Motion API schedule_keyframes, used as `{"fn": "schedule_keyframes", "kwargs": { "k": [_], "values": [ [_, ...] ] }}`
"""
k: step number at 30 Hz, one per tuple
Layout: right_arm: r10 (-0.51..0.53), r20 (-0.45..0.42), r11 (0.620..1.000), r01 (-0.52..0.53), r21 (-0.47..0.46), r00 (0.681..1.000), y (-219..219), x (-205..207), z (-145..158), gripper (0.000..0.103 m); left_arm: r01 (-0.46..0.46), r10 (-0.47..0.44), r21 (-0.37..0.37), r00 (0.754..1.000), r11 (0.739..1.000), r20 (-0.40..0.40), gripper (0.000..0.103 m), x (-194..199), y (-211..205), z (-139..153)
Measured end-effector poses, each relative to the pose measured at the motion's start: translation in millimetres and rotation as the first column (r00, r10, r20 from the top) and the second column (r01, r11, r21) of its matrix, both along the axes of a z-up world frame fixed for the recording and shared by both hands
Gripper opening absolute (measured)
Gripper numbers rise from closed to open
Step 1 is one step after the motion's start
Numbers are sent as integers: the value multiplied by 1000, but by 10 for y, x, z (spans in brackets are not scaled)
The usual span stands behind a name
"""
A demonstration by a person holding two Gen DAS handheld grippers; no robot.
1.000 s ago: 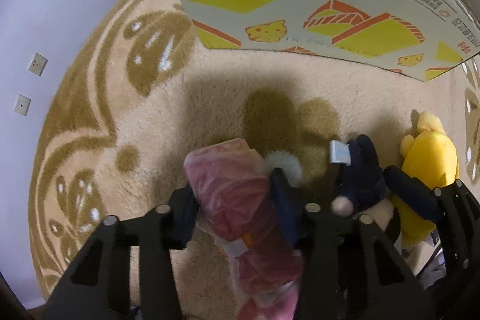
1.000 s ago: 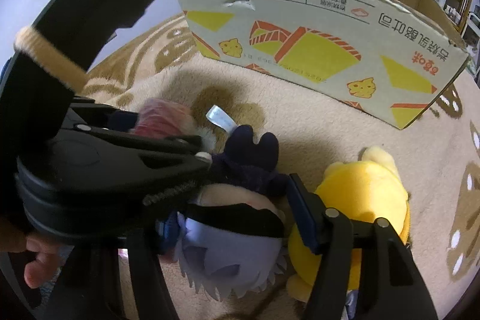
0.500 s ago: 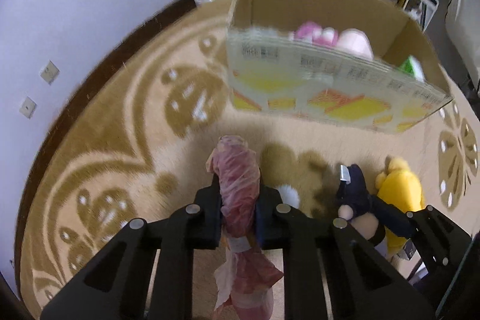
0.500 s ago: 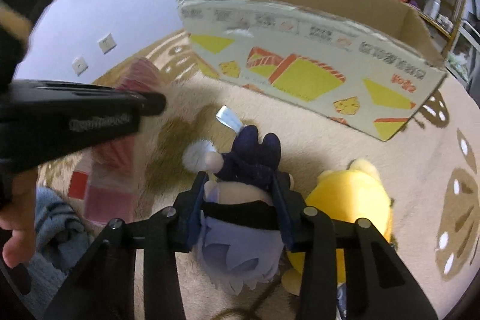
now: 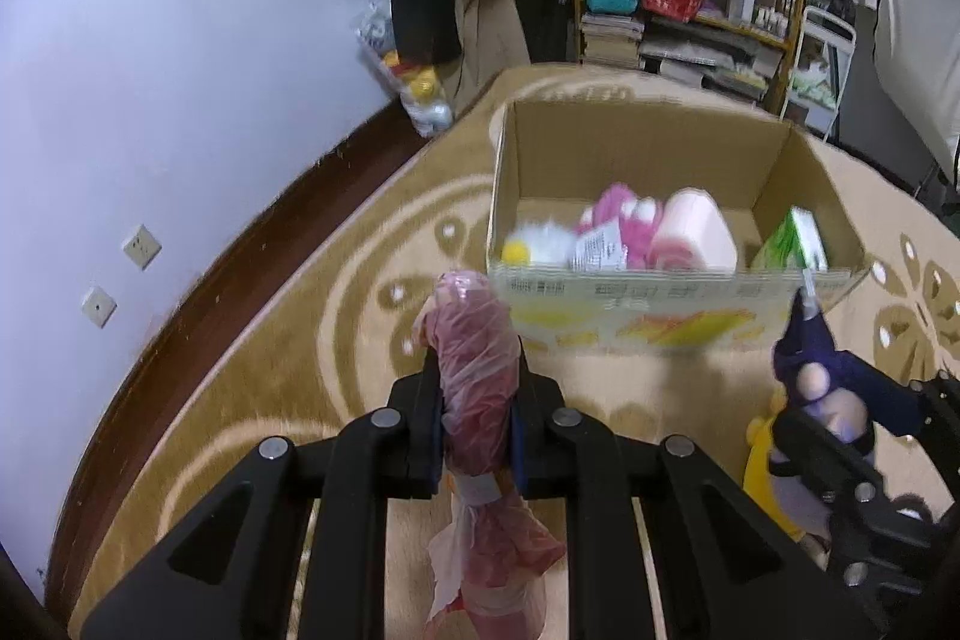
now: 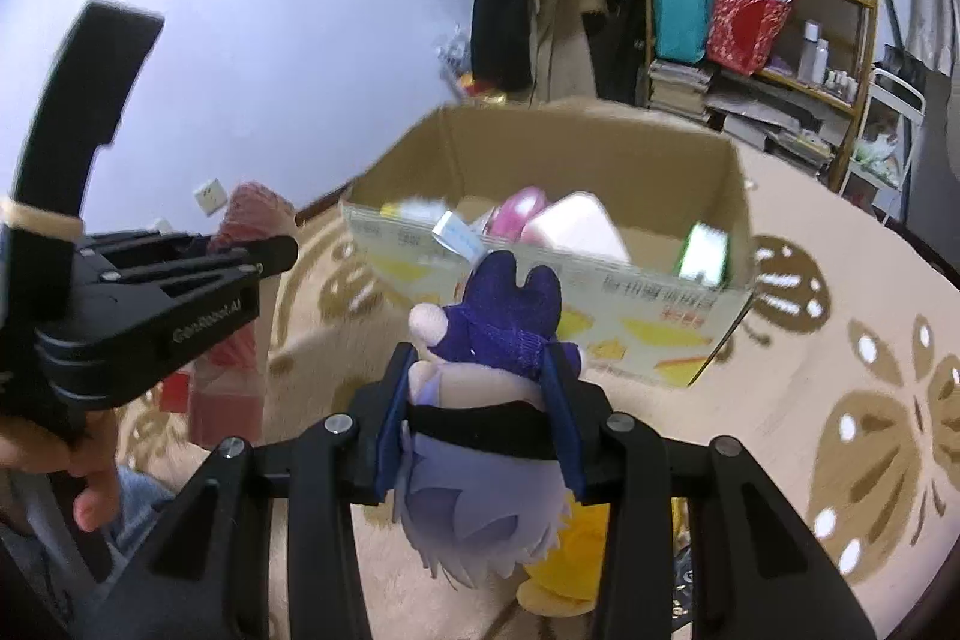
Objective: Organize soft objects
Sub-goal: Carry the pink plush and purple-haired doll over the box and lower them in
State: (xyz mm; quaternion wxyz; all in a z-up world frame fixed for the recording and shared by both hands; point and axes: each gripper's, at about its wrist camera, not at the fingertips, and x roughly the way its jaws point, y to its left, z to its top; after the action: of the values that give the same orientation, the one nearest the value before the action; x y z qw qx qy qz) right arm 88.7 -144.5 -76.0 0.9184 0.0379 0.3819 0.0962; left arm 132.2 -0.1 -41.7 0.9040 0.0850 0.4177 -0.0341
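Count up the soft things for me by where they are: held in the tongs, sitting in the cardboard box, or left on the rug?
Held in tongs: 2, the pink plastic-wrapped bundle and the navy-hatted plush doll.
In the cardboard box: at least 4, namely a white-and-yellow plush, a pink plush, a pale pink roll and a green pack.
On the rug: 1, the yellow plush.
Total: at least 7.

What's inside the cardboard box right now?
The cardboard box holds a pink plush, a pale pink roll, a white fluffy toy and a green packet. Its near wall hides whatever lies lower down.
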Motion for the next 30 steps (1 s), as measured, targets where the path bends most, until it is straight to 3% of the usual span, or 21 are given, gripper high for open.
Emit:
{"fn": "schedule_keyframes", "kwargs": {
  "k": [10,14,17,21,25,30],
  "values": [
    [-31,170,999,27,24,985,-148,64,636,44,43,-33,-89,992,995,118,15,142,4,498],
    [-29,236,1000,27,11,971,-203,94,862,44,38,-25,-83,987,996,156,15,227,-3,618],
    [-24,259,1000,25,-1,966,-212,139,970,44,37,-23,-74,984,997,176,15,302,-13,699],
    [-10,282,1000,17,-23,959,-205,209,1082,44,62,-38,-126,982,990,186,15,404,-39,796],
    [13,291,998,6,-64,957,-179,335,1141,44,77,-59,-73,972,994,226,15,486,-160,838],
    [19,289,996,7,-90,957,-218,510,1115,45,98,-79,-68,968,993,237,15,603,-278,790]
  ]
}}
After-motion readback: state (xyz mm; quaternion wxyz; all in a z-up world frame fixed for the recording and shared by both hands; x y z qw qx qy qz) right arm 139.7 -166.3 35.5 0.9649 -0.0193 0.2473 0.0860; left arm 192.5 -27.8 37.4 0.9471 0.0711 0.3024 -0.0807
